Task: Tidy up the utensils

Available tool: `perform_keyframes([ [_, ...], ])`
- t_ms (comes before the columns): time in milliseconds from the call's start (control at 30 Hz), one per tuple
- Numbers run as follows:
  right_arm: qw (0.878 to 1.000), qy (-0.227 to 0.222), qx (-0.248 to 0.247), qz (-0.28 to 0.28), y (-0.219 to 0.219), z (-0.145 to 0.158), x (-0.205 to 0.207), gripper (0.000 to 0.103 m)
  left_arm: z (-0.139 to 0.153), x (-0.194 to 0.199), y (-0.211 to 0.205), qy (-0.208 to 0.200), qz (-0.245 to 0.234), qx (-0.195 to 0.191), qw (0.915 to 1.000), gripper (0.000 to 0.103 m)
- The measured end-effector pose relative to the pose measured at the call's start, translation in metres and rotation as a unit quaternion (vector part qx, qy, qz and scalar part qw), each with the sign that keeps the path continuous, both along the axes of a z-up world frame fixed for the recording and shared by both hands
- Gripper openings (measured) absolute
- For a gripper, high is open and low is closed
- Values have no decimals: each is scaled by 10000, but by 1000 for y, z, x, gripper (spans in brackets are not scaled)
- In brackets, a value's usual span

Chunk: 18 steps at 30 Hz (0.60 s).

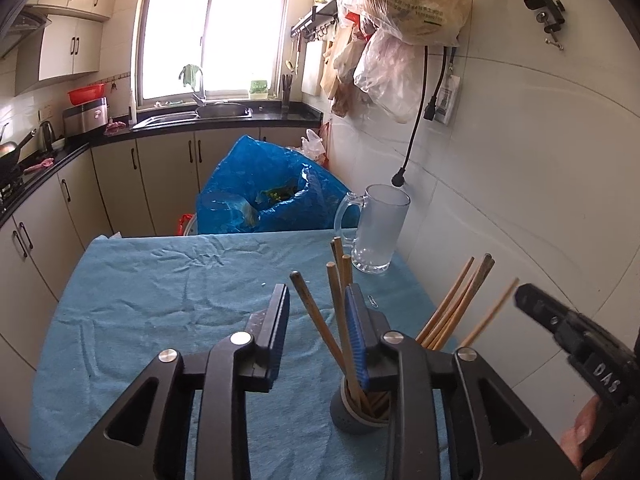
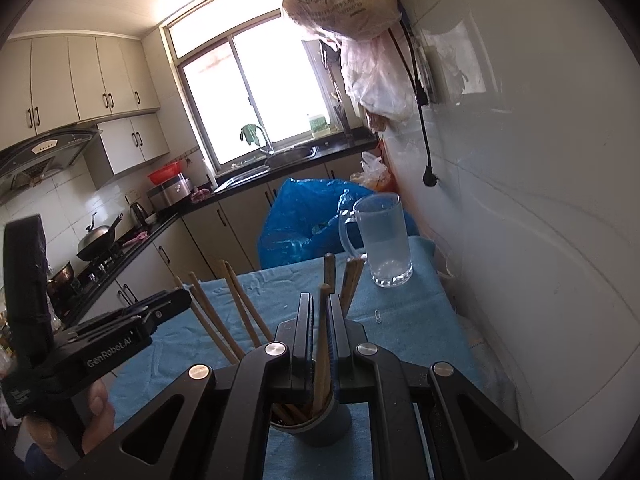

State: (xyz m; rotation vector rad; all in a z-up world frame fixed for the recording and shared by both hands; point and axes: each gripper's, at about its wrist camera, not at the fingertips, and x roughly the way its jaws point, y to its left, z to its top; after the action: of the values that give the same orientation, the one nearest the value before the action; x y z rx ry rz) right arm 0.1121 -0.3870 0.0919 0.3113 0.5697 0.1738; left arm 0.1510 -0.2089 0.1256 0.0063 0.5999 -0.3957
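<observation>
A grey utensil holder (image 1: 352, 416) stands on the blue cloth, with several wooden chopsticks (image 1: 320, 320) fanning out of it. My left gripper (image 1: 318, 300) is open around them. Two sticks pass between its blue pads, and one leans on the right pad. In the right wrist view, my right gripper (image 2: 320, 304) is shut on a single chopstick (image 2: 321, 360) whose lower end sits in the holder (image 2: 332, 424). The left gripper (image 2: 176, 300) shows at the left of that view, next to more leaning chopsticks (image 2: 240, 312). A hand holds each tool.
A frosted glass mug (image 1: 378, 228) stands at the table's far right corner by the tiled wall. A paper clip (image 1: 373, 301) lies on the blue cloth (image 1: 160, 300). Behind the table sits a blue plastic bag (image 1: 256, 184). Kitchen counters run along the left.
</observation>
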Motion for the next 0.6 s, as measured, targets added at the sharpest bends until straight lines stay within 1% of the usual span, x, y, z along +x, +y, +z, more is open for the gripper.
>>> perform_keyframes([
  [33,10000,-27,-9,-33,-1,3,-4,10,2,-3,1,-35,34,7,10000,33],
  [67,10000,-40,-16,-49,-2,6,-7,13,4,-8,5,-93,87,16,9999,37],
  [100,10000,-56,-29,-66,-2,9,-11,23,6,-11,7,-123,114,14,9999,44],
  [133,9999,-79,-61,-109,-2,12,-17,39,8,-19,12,-194,174,-6,9997,48],
  [167,9997,-110,-101,-167,-3,14,-22,47,9,-24,15,-230,235,-7,9995,57],
  [200,9994,-179,-152,-238,-2,18,-31,61,10,-30,19,-260,307,-10,9992,64],
  [233,9992,-230,-177,-274,-2,21,-38,68,11,-38,25,-310,388,-29,9988,66],
  [267,9989,-290,-207,-319,-2,24,-45,71,11,-48,31,-388,478,-11,9981,68],
  [333,9979,-390,-314,-412,2,29,-63,82,11,-69,40,-513,642,105,9966,74],
  [367,9975,-419,-371,-433,4,31,-71,85,10,-77,45,-534,675,144,9962,78],
  [400,9970,-457,-446,-444,8,32,-82,91,10,-85,49,-569,698,165,9958,80],
  [433,9965,-488,-504,-465,10,33,-88,94,9,-95,55,-634,714,184,9953,82],
  [500,9950,-557,-645,-521,17,33,-105,96,5,-118,67,-769,812,315,9932,87],
  [600,9938,-601,-727,-589,25,32,-126,101,0,-141,83,-810,894,428,9918,87],
])
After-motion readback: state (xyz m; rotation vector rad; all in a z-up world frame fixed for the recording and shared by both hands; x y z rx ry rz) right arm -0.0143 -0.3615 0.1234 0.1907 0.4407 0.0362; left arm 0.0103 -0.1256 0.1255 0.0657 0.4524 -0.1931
